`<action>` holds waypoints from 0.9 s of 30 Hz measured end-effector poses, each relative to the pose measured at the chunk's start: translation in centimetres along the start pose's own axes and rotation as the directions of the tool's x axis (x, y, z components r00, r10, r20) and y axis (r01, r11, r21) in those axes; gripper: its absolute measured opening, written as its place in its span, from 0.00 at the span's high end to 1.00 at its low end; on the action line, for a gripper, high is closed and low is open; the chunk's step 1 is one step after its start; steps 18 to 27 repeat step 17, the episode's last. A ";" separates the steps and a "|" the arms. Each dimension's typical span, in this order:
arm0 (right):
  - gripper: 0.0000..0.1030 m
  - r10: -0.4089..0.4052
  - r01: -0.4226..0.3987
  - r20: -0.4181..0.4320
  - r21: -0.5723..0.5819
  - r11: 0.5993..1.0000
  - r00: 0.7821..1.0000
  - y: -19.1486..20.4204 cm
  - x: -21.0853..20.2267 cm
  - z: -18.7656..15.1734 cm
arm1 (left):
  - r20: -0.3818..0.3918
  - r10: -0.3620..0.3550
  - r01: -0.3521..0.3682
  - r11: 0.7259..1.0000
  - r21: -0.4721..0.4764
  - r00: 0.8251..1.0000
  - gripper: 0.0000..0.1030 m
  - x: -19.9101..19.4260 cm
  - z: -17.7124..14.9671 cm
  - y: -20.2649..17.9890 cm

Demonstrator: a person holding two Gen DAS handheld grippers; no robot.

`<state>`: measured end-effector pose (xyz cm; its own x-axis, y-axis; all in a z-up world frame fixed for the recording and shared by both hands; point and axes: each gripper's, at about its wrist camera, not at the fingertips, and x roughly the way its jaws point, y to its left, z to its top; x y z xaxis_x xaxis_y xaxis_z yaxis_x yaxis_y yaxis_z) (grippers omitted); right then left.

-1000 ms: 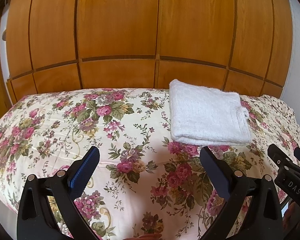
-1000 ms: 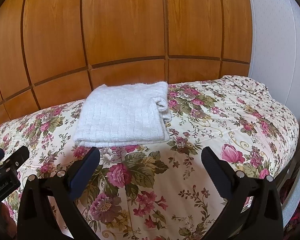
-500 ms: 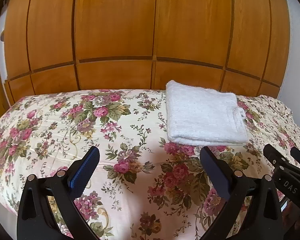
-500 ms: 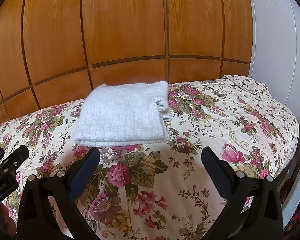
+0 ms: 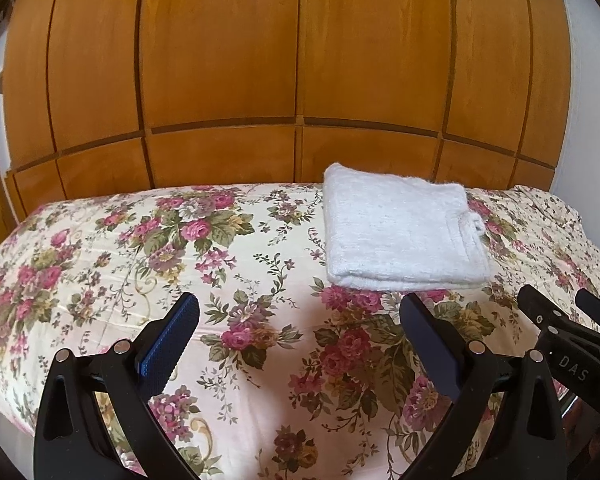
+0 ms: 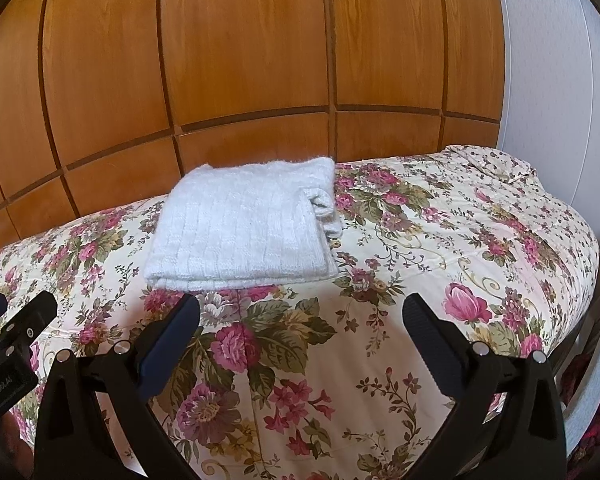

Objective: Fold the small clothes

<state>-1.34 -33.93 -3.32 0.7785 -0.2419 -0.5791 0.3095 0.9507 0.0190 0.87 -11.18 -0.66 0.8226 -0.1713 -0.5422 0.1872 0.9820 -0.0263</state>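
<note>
A white knitted garment (image 5: 400, 232) lies folded into a neat rectangle on the floral bedspread (image 5: 148, 264), near the far side by the wooden panels. It also shows in the right wrist view (image 6: 240, 228). My left gripper (image 5: 300, 312) is open and empty, held above the bedspread in front of the garment, which lies ahead and to the right. My right gripper (image 6: 300, 312) is open and empty, in front of the garment's near edge, which lies ahead and to the left. Each gripper shows at the edge of the other's view.
Wooden wardrobe panels (image 5: 300, 60) stand right behind the bed. A white wall (image 6: 560, 60) is on the right. The bed's right edge drops off by a chair-like grey frame (image 6: 596, 360).
The left gripper has drawn back and lifted slightly, so the bed and garment sit a little lower and farther in its view. The right gripper has barely moved.
</note>
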 end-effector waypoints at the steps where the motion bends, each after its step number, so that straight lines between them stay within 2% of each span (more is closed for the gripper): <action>1: 0.02 -0.001 0.001 -0.002 0.000 1.000 1.000 0.0 0.1 0.0 | -0.005 -0.004 0.004 1.000 0.001 1.000 0.04 0.1 0.0 0.0; 11: 0.02 -0.008 0.009 -0.018 0.017 1.000 1.000 -0.3 0.5 -0.2 | -0.067 -0.044 0.044 0.999 -0.002 0.997 0.04 1.2 -0.1 -0.4; 27: 0.02 -0.015 0.015 -0.030 0.020 1.000 0.999 -0.5 0.9 -0.3 | -0.073 -0.055 0.055 0.998 0.006 0.996 0.04 1.7 -0.3 -0.7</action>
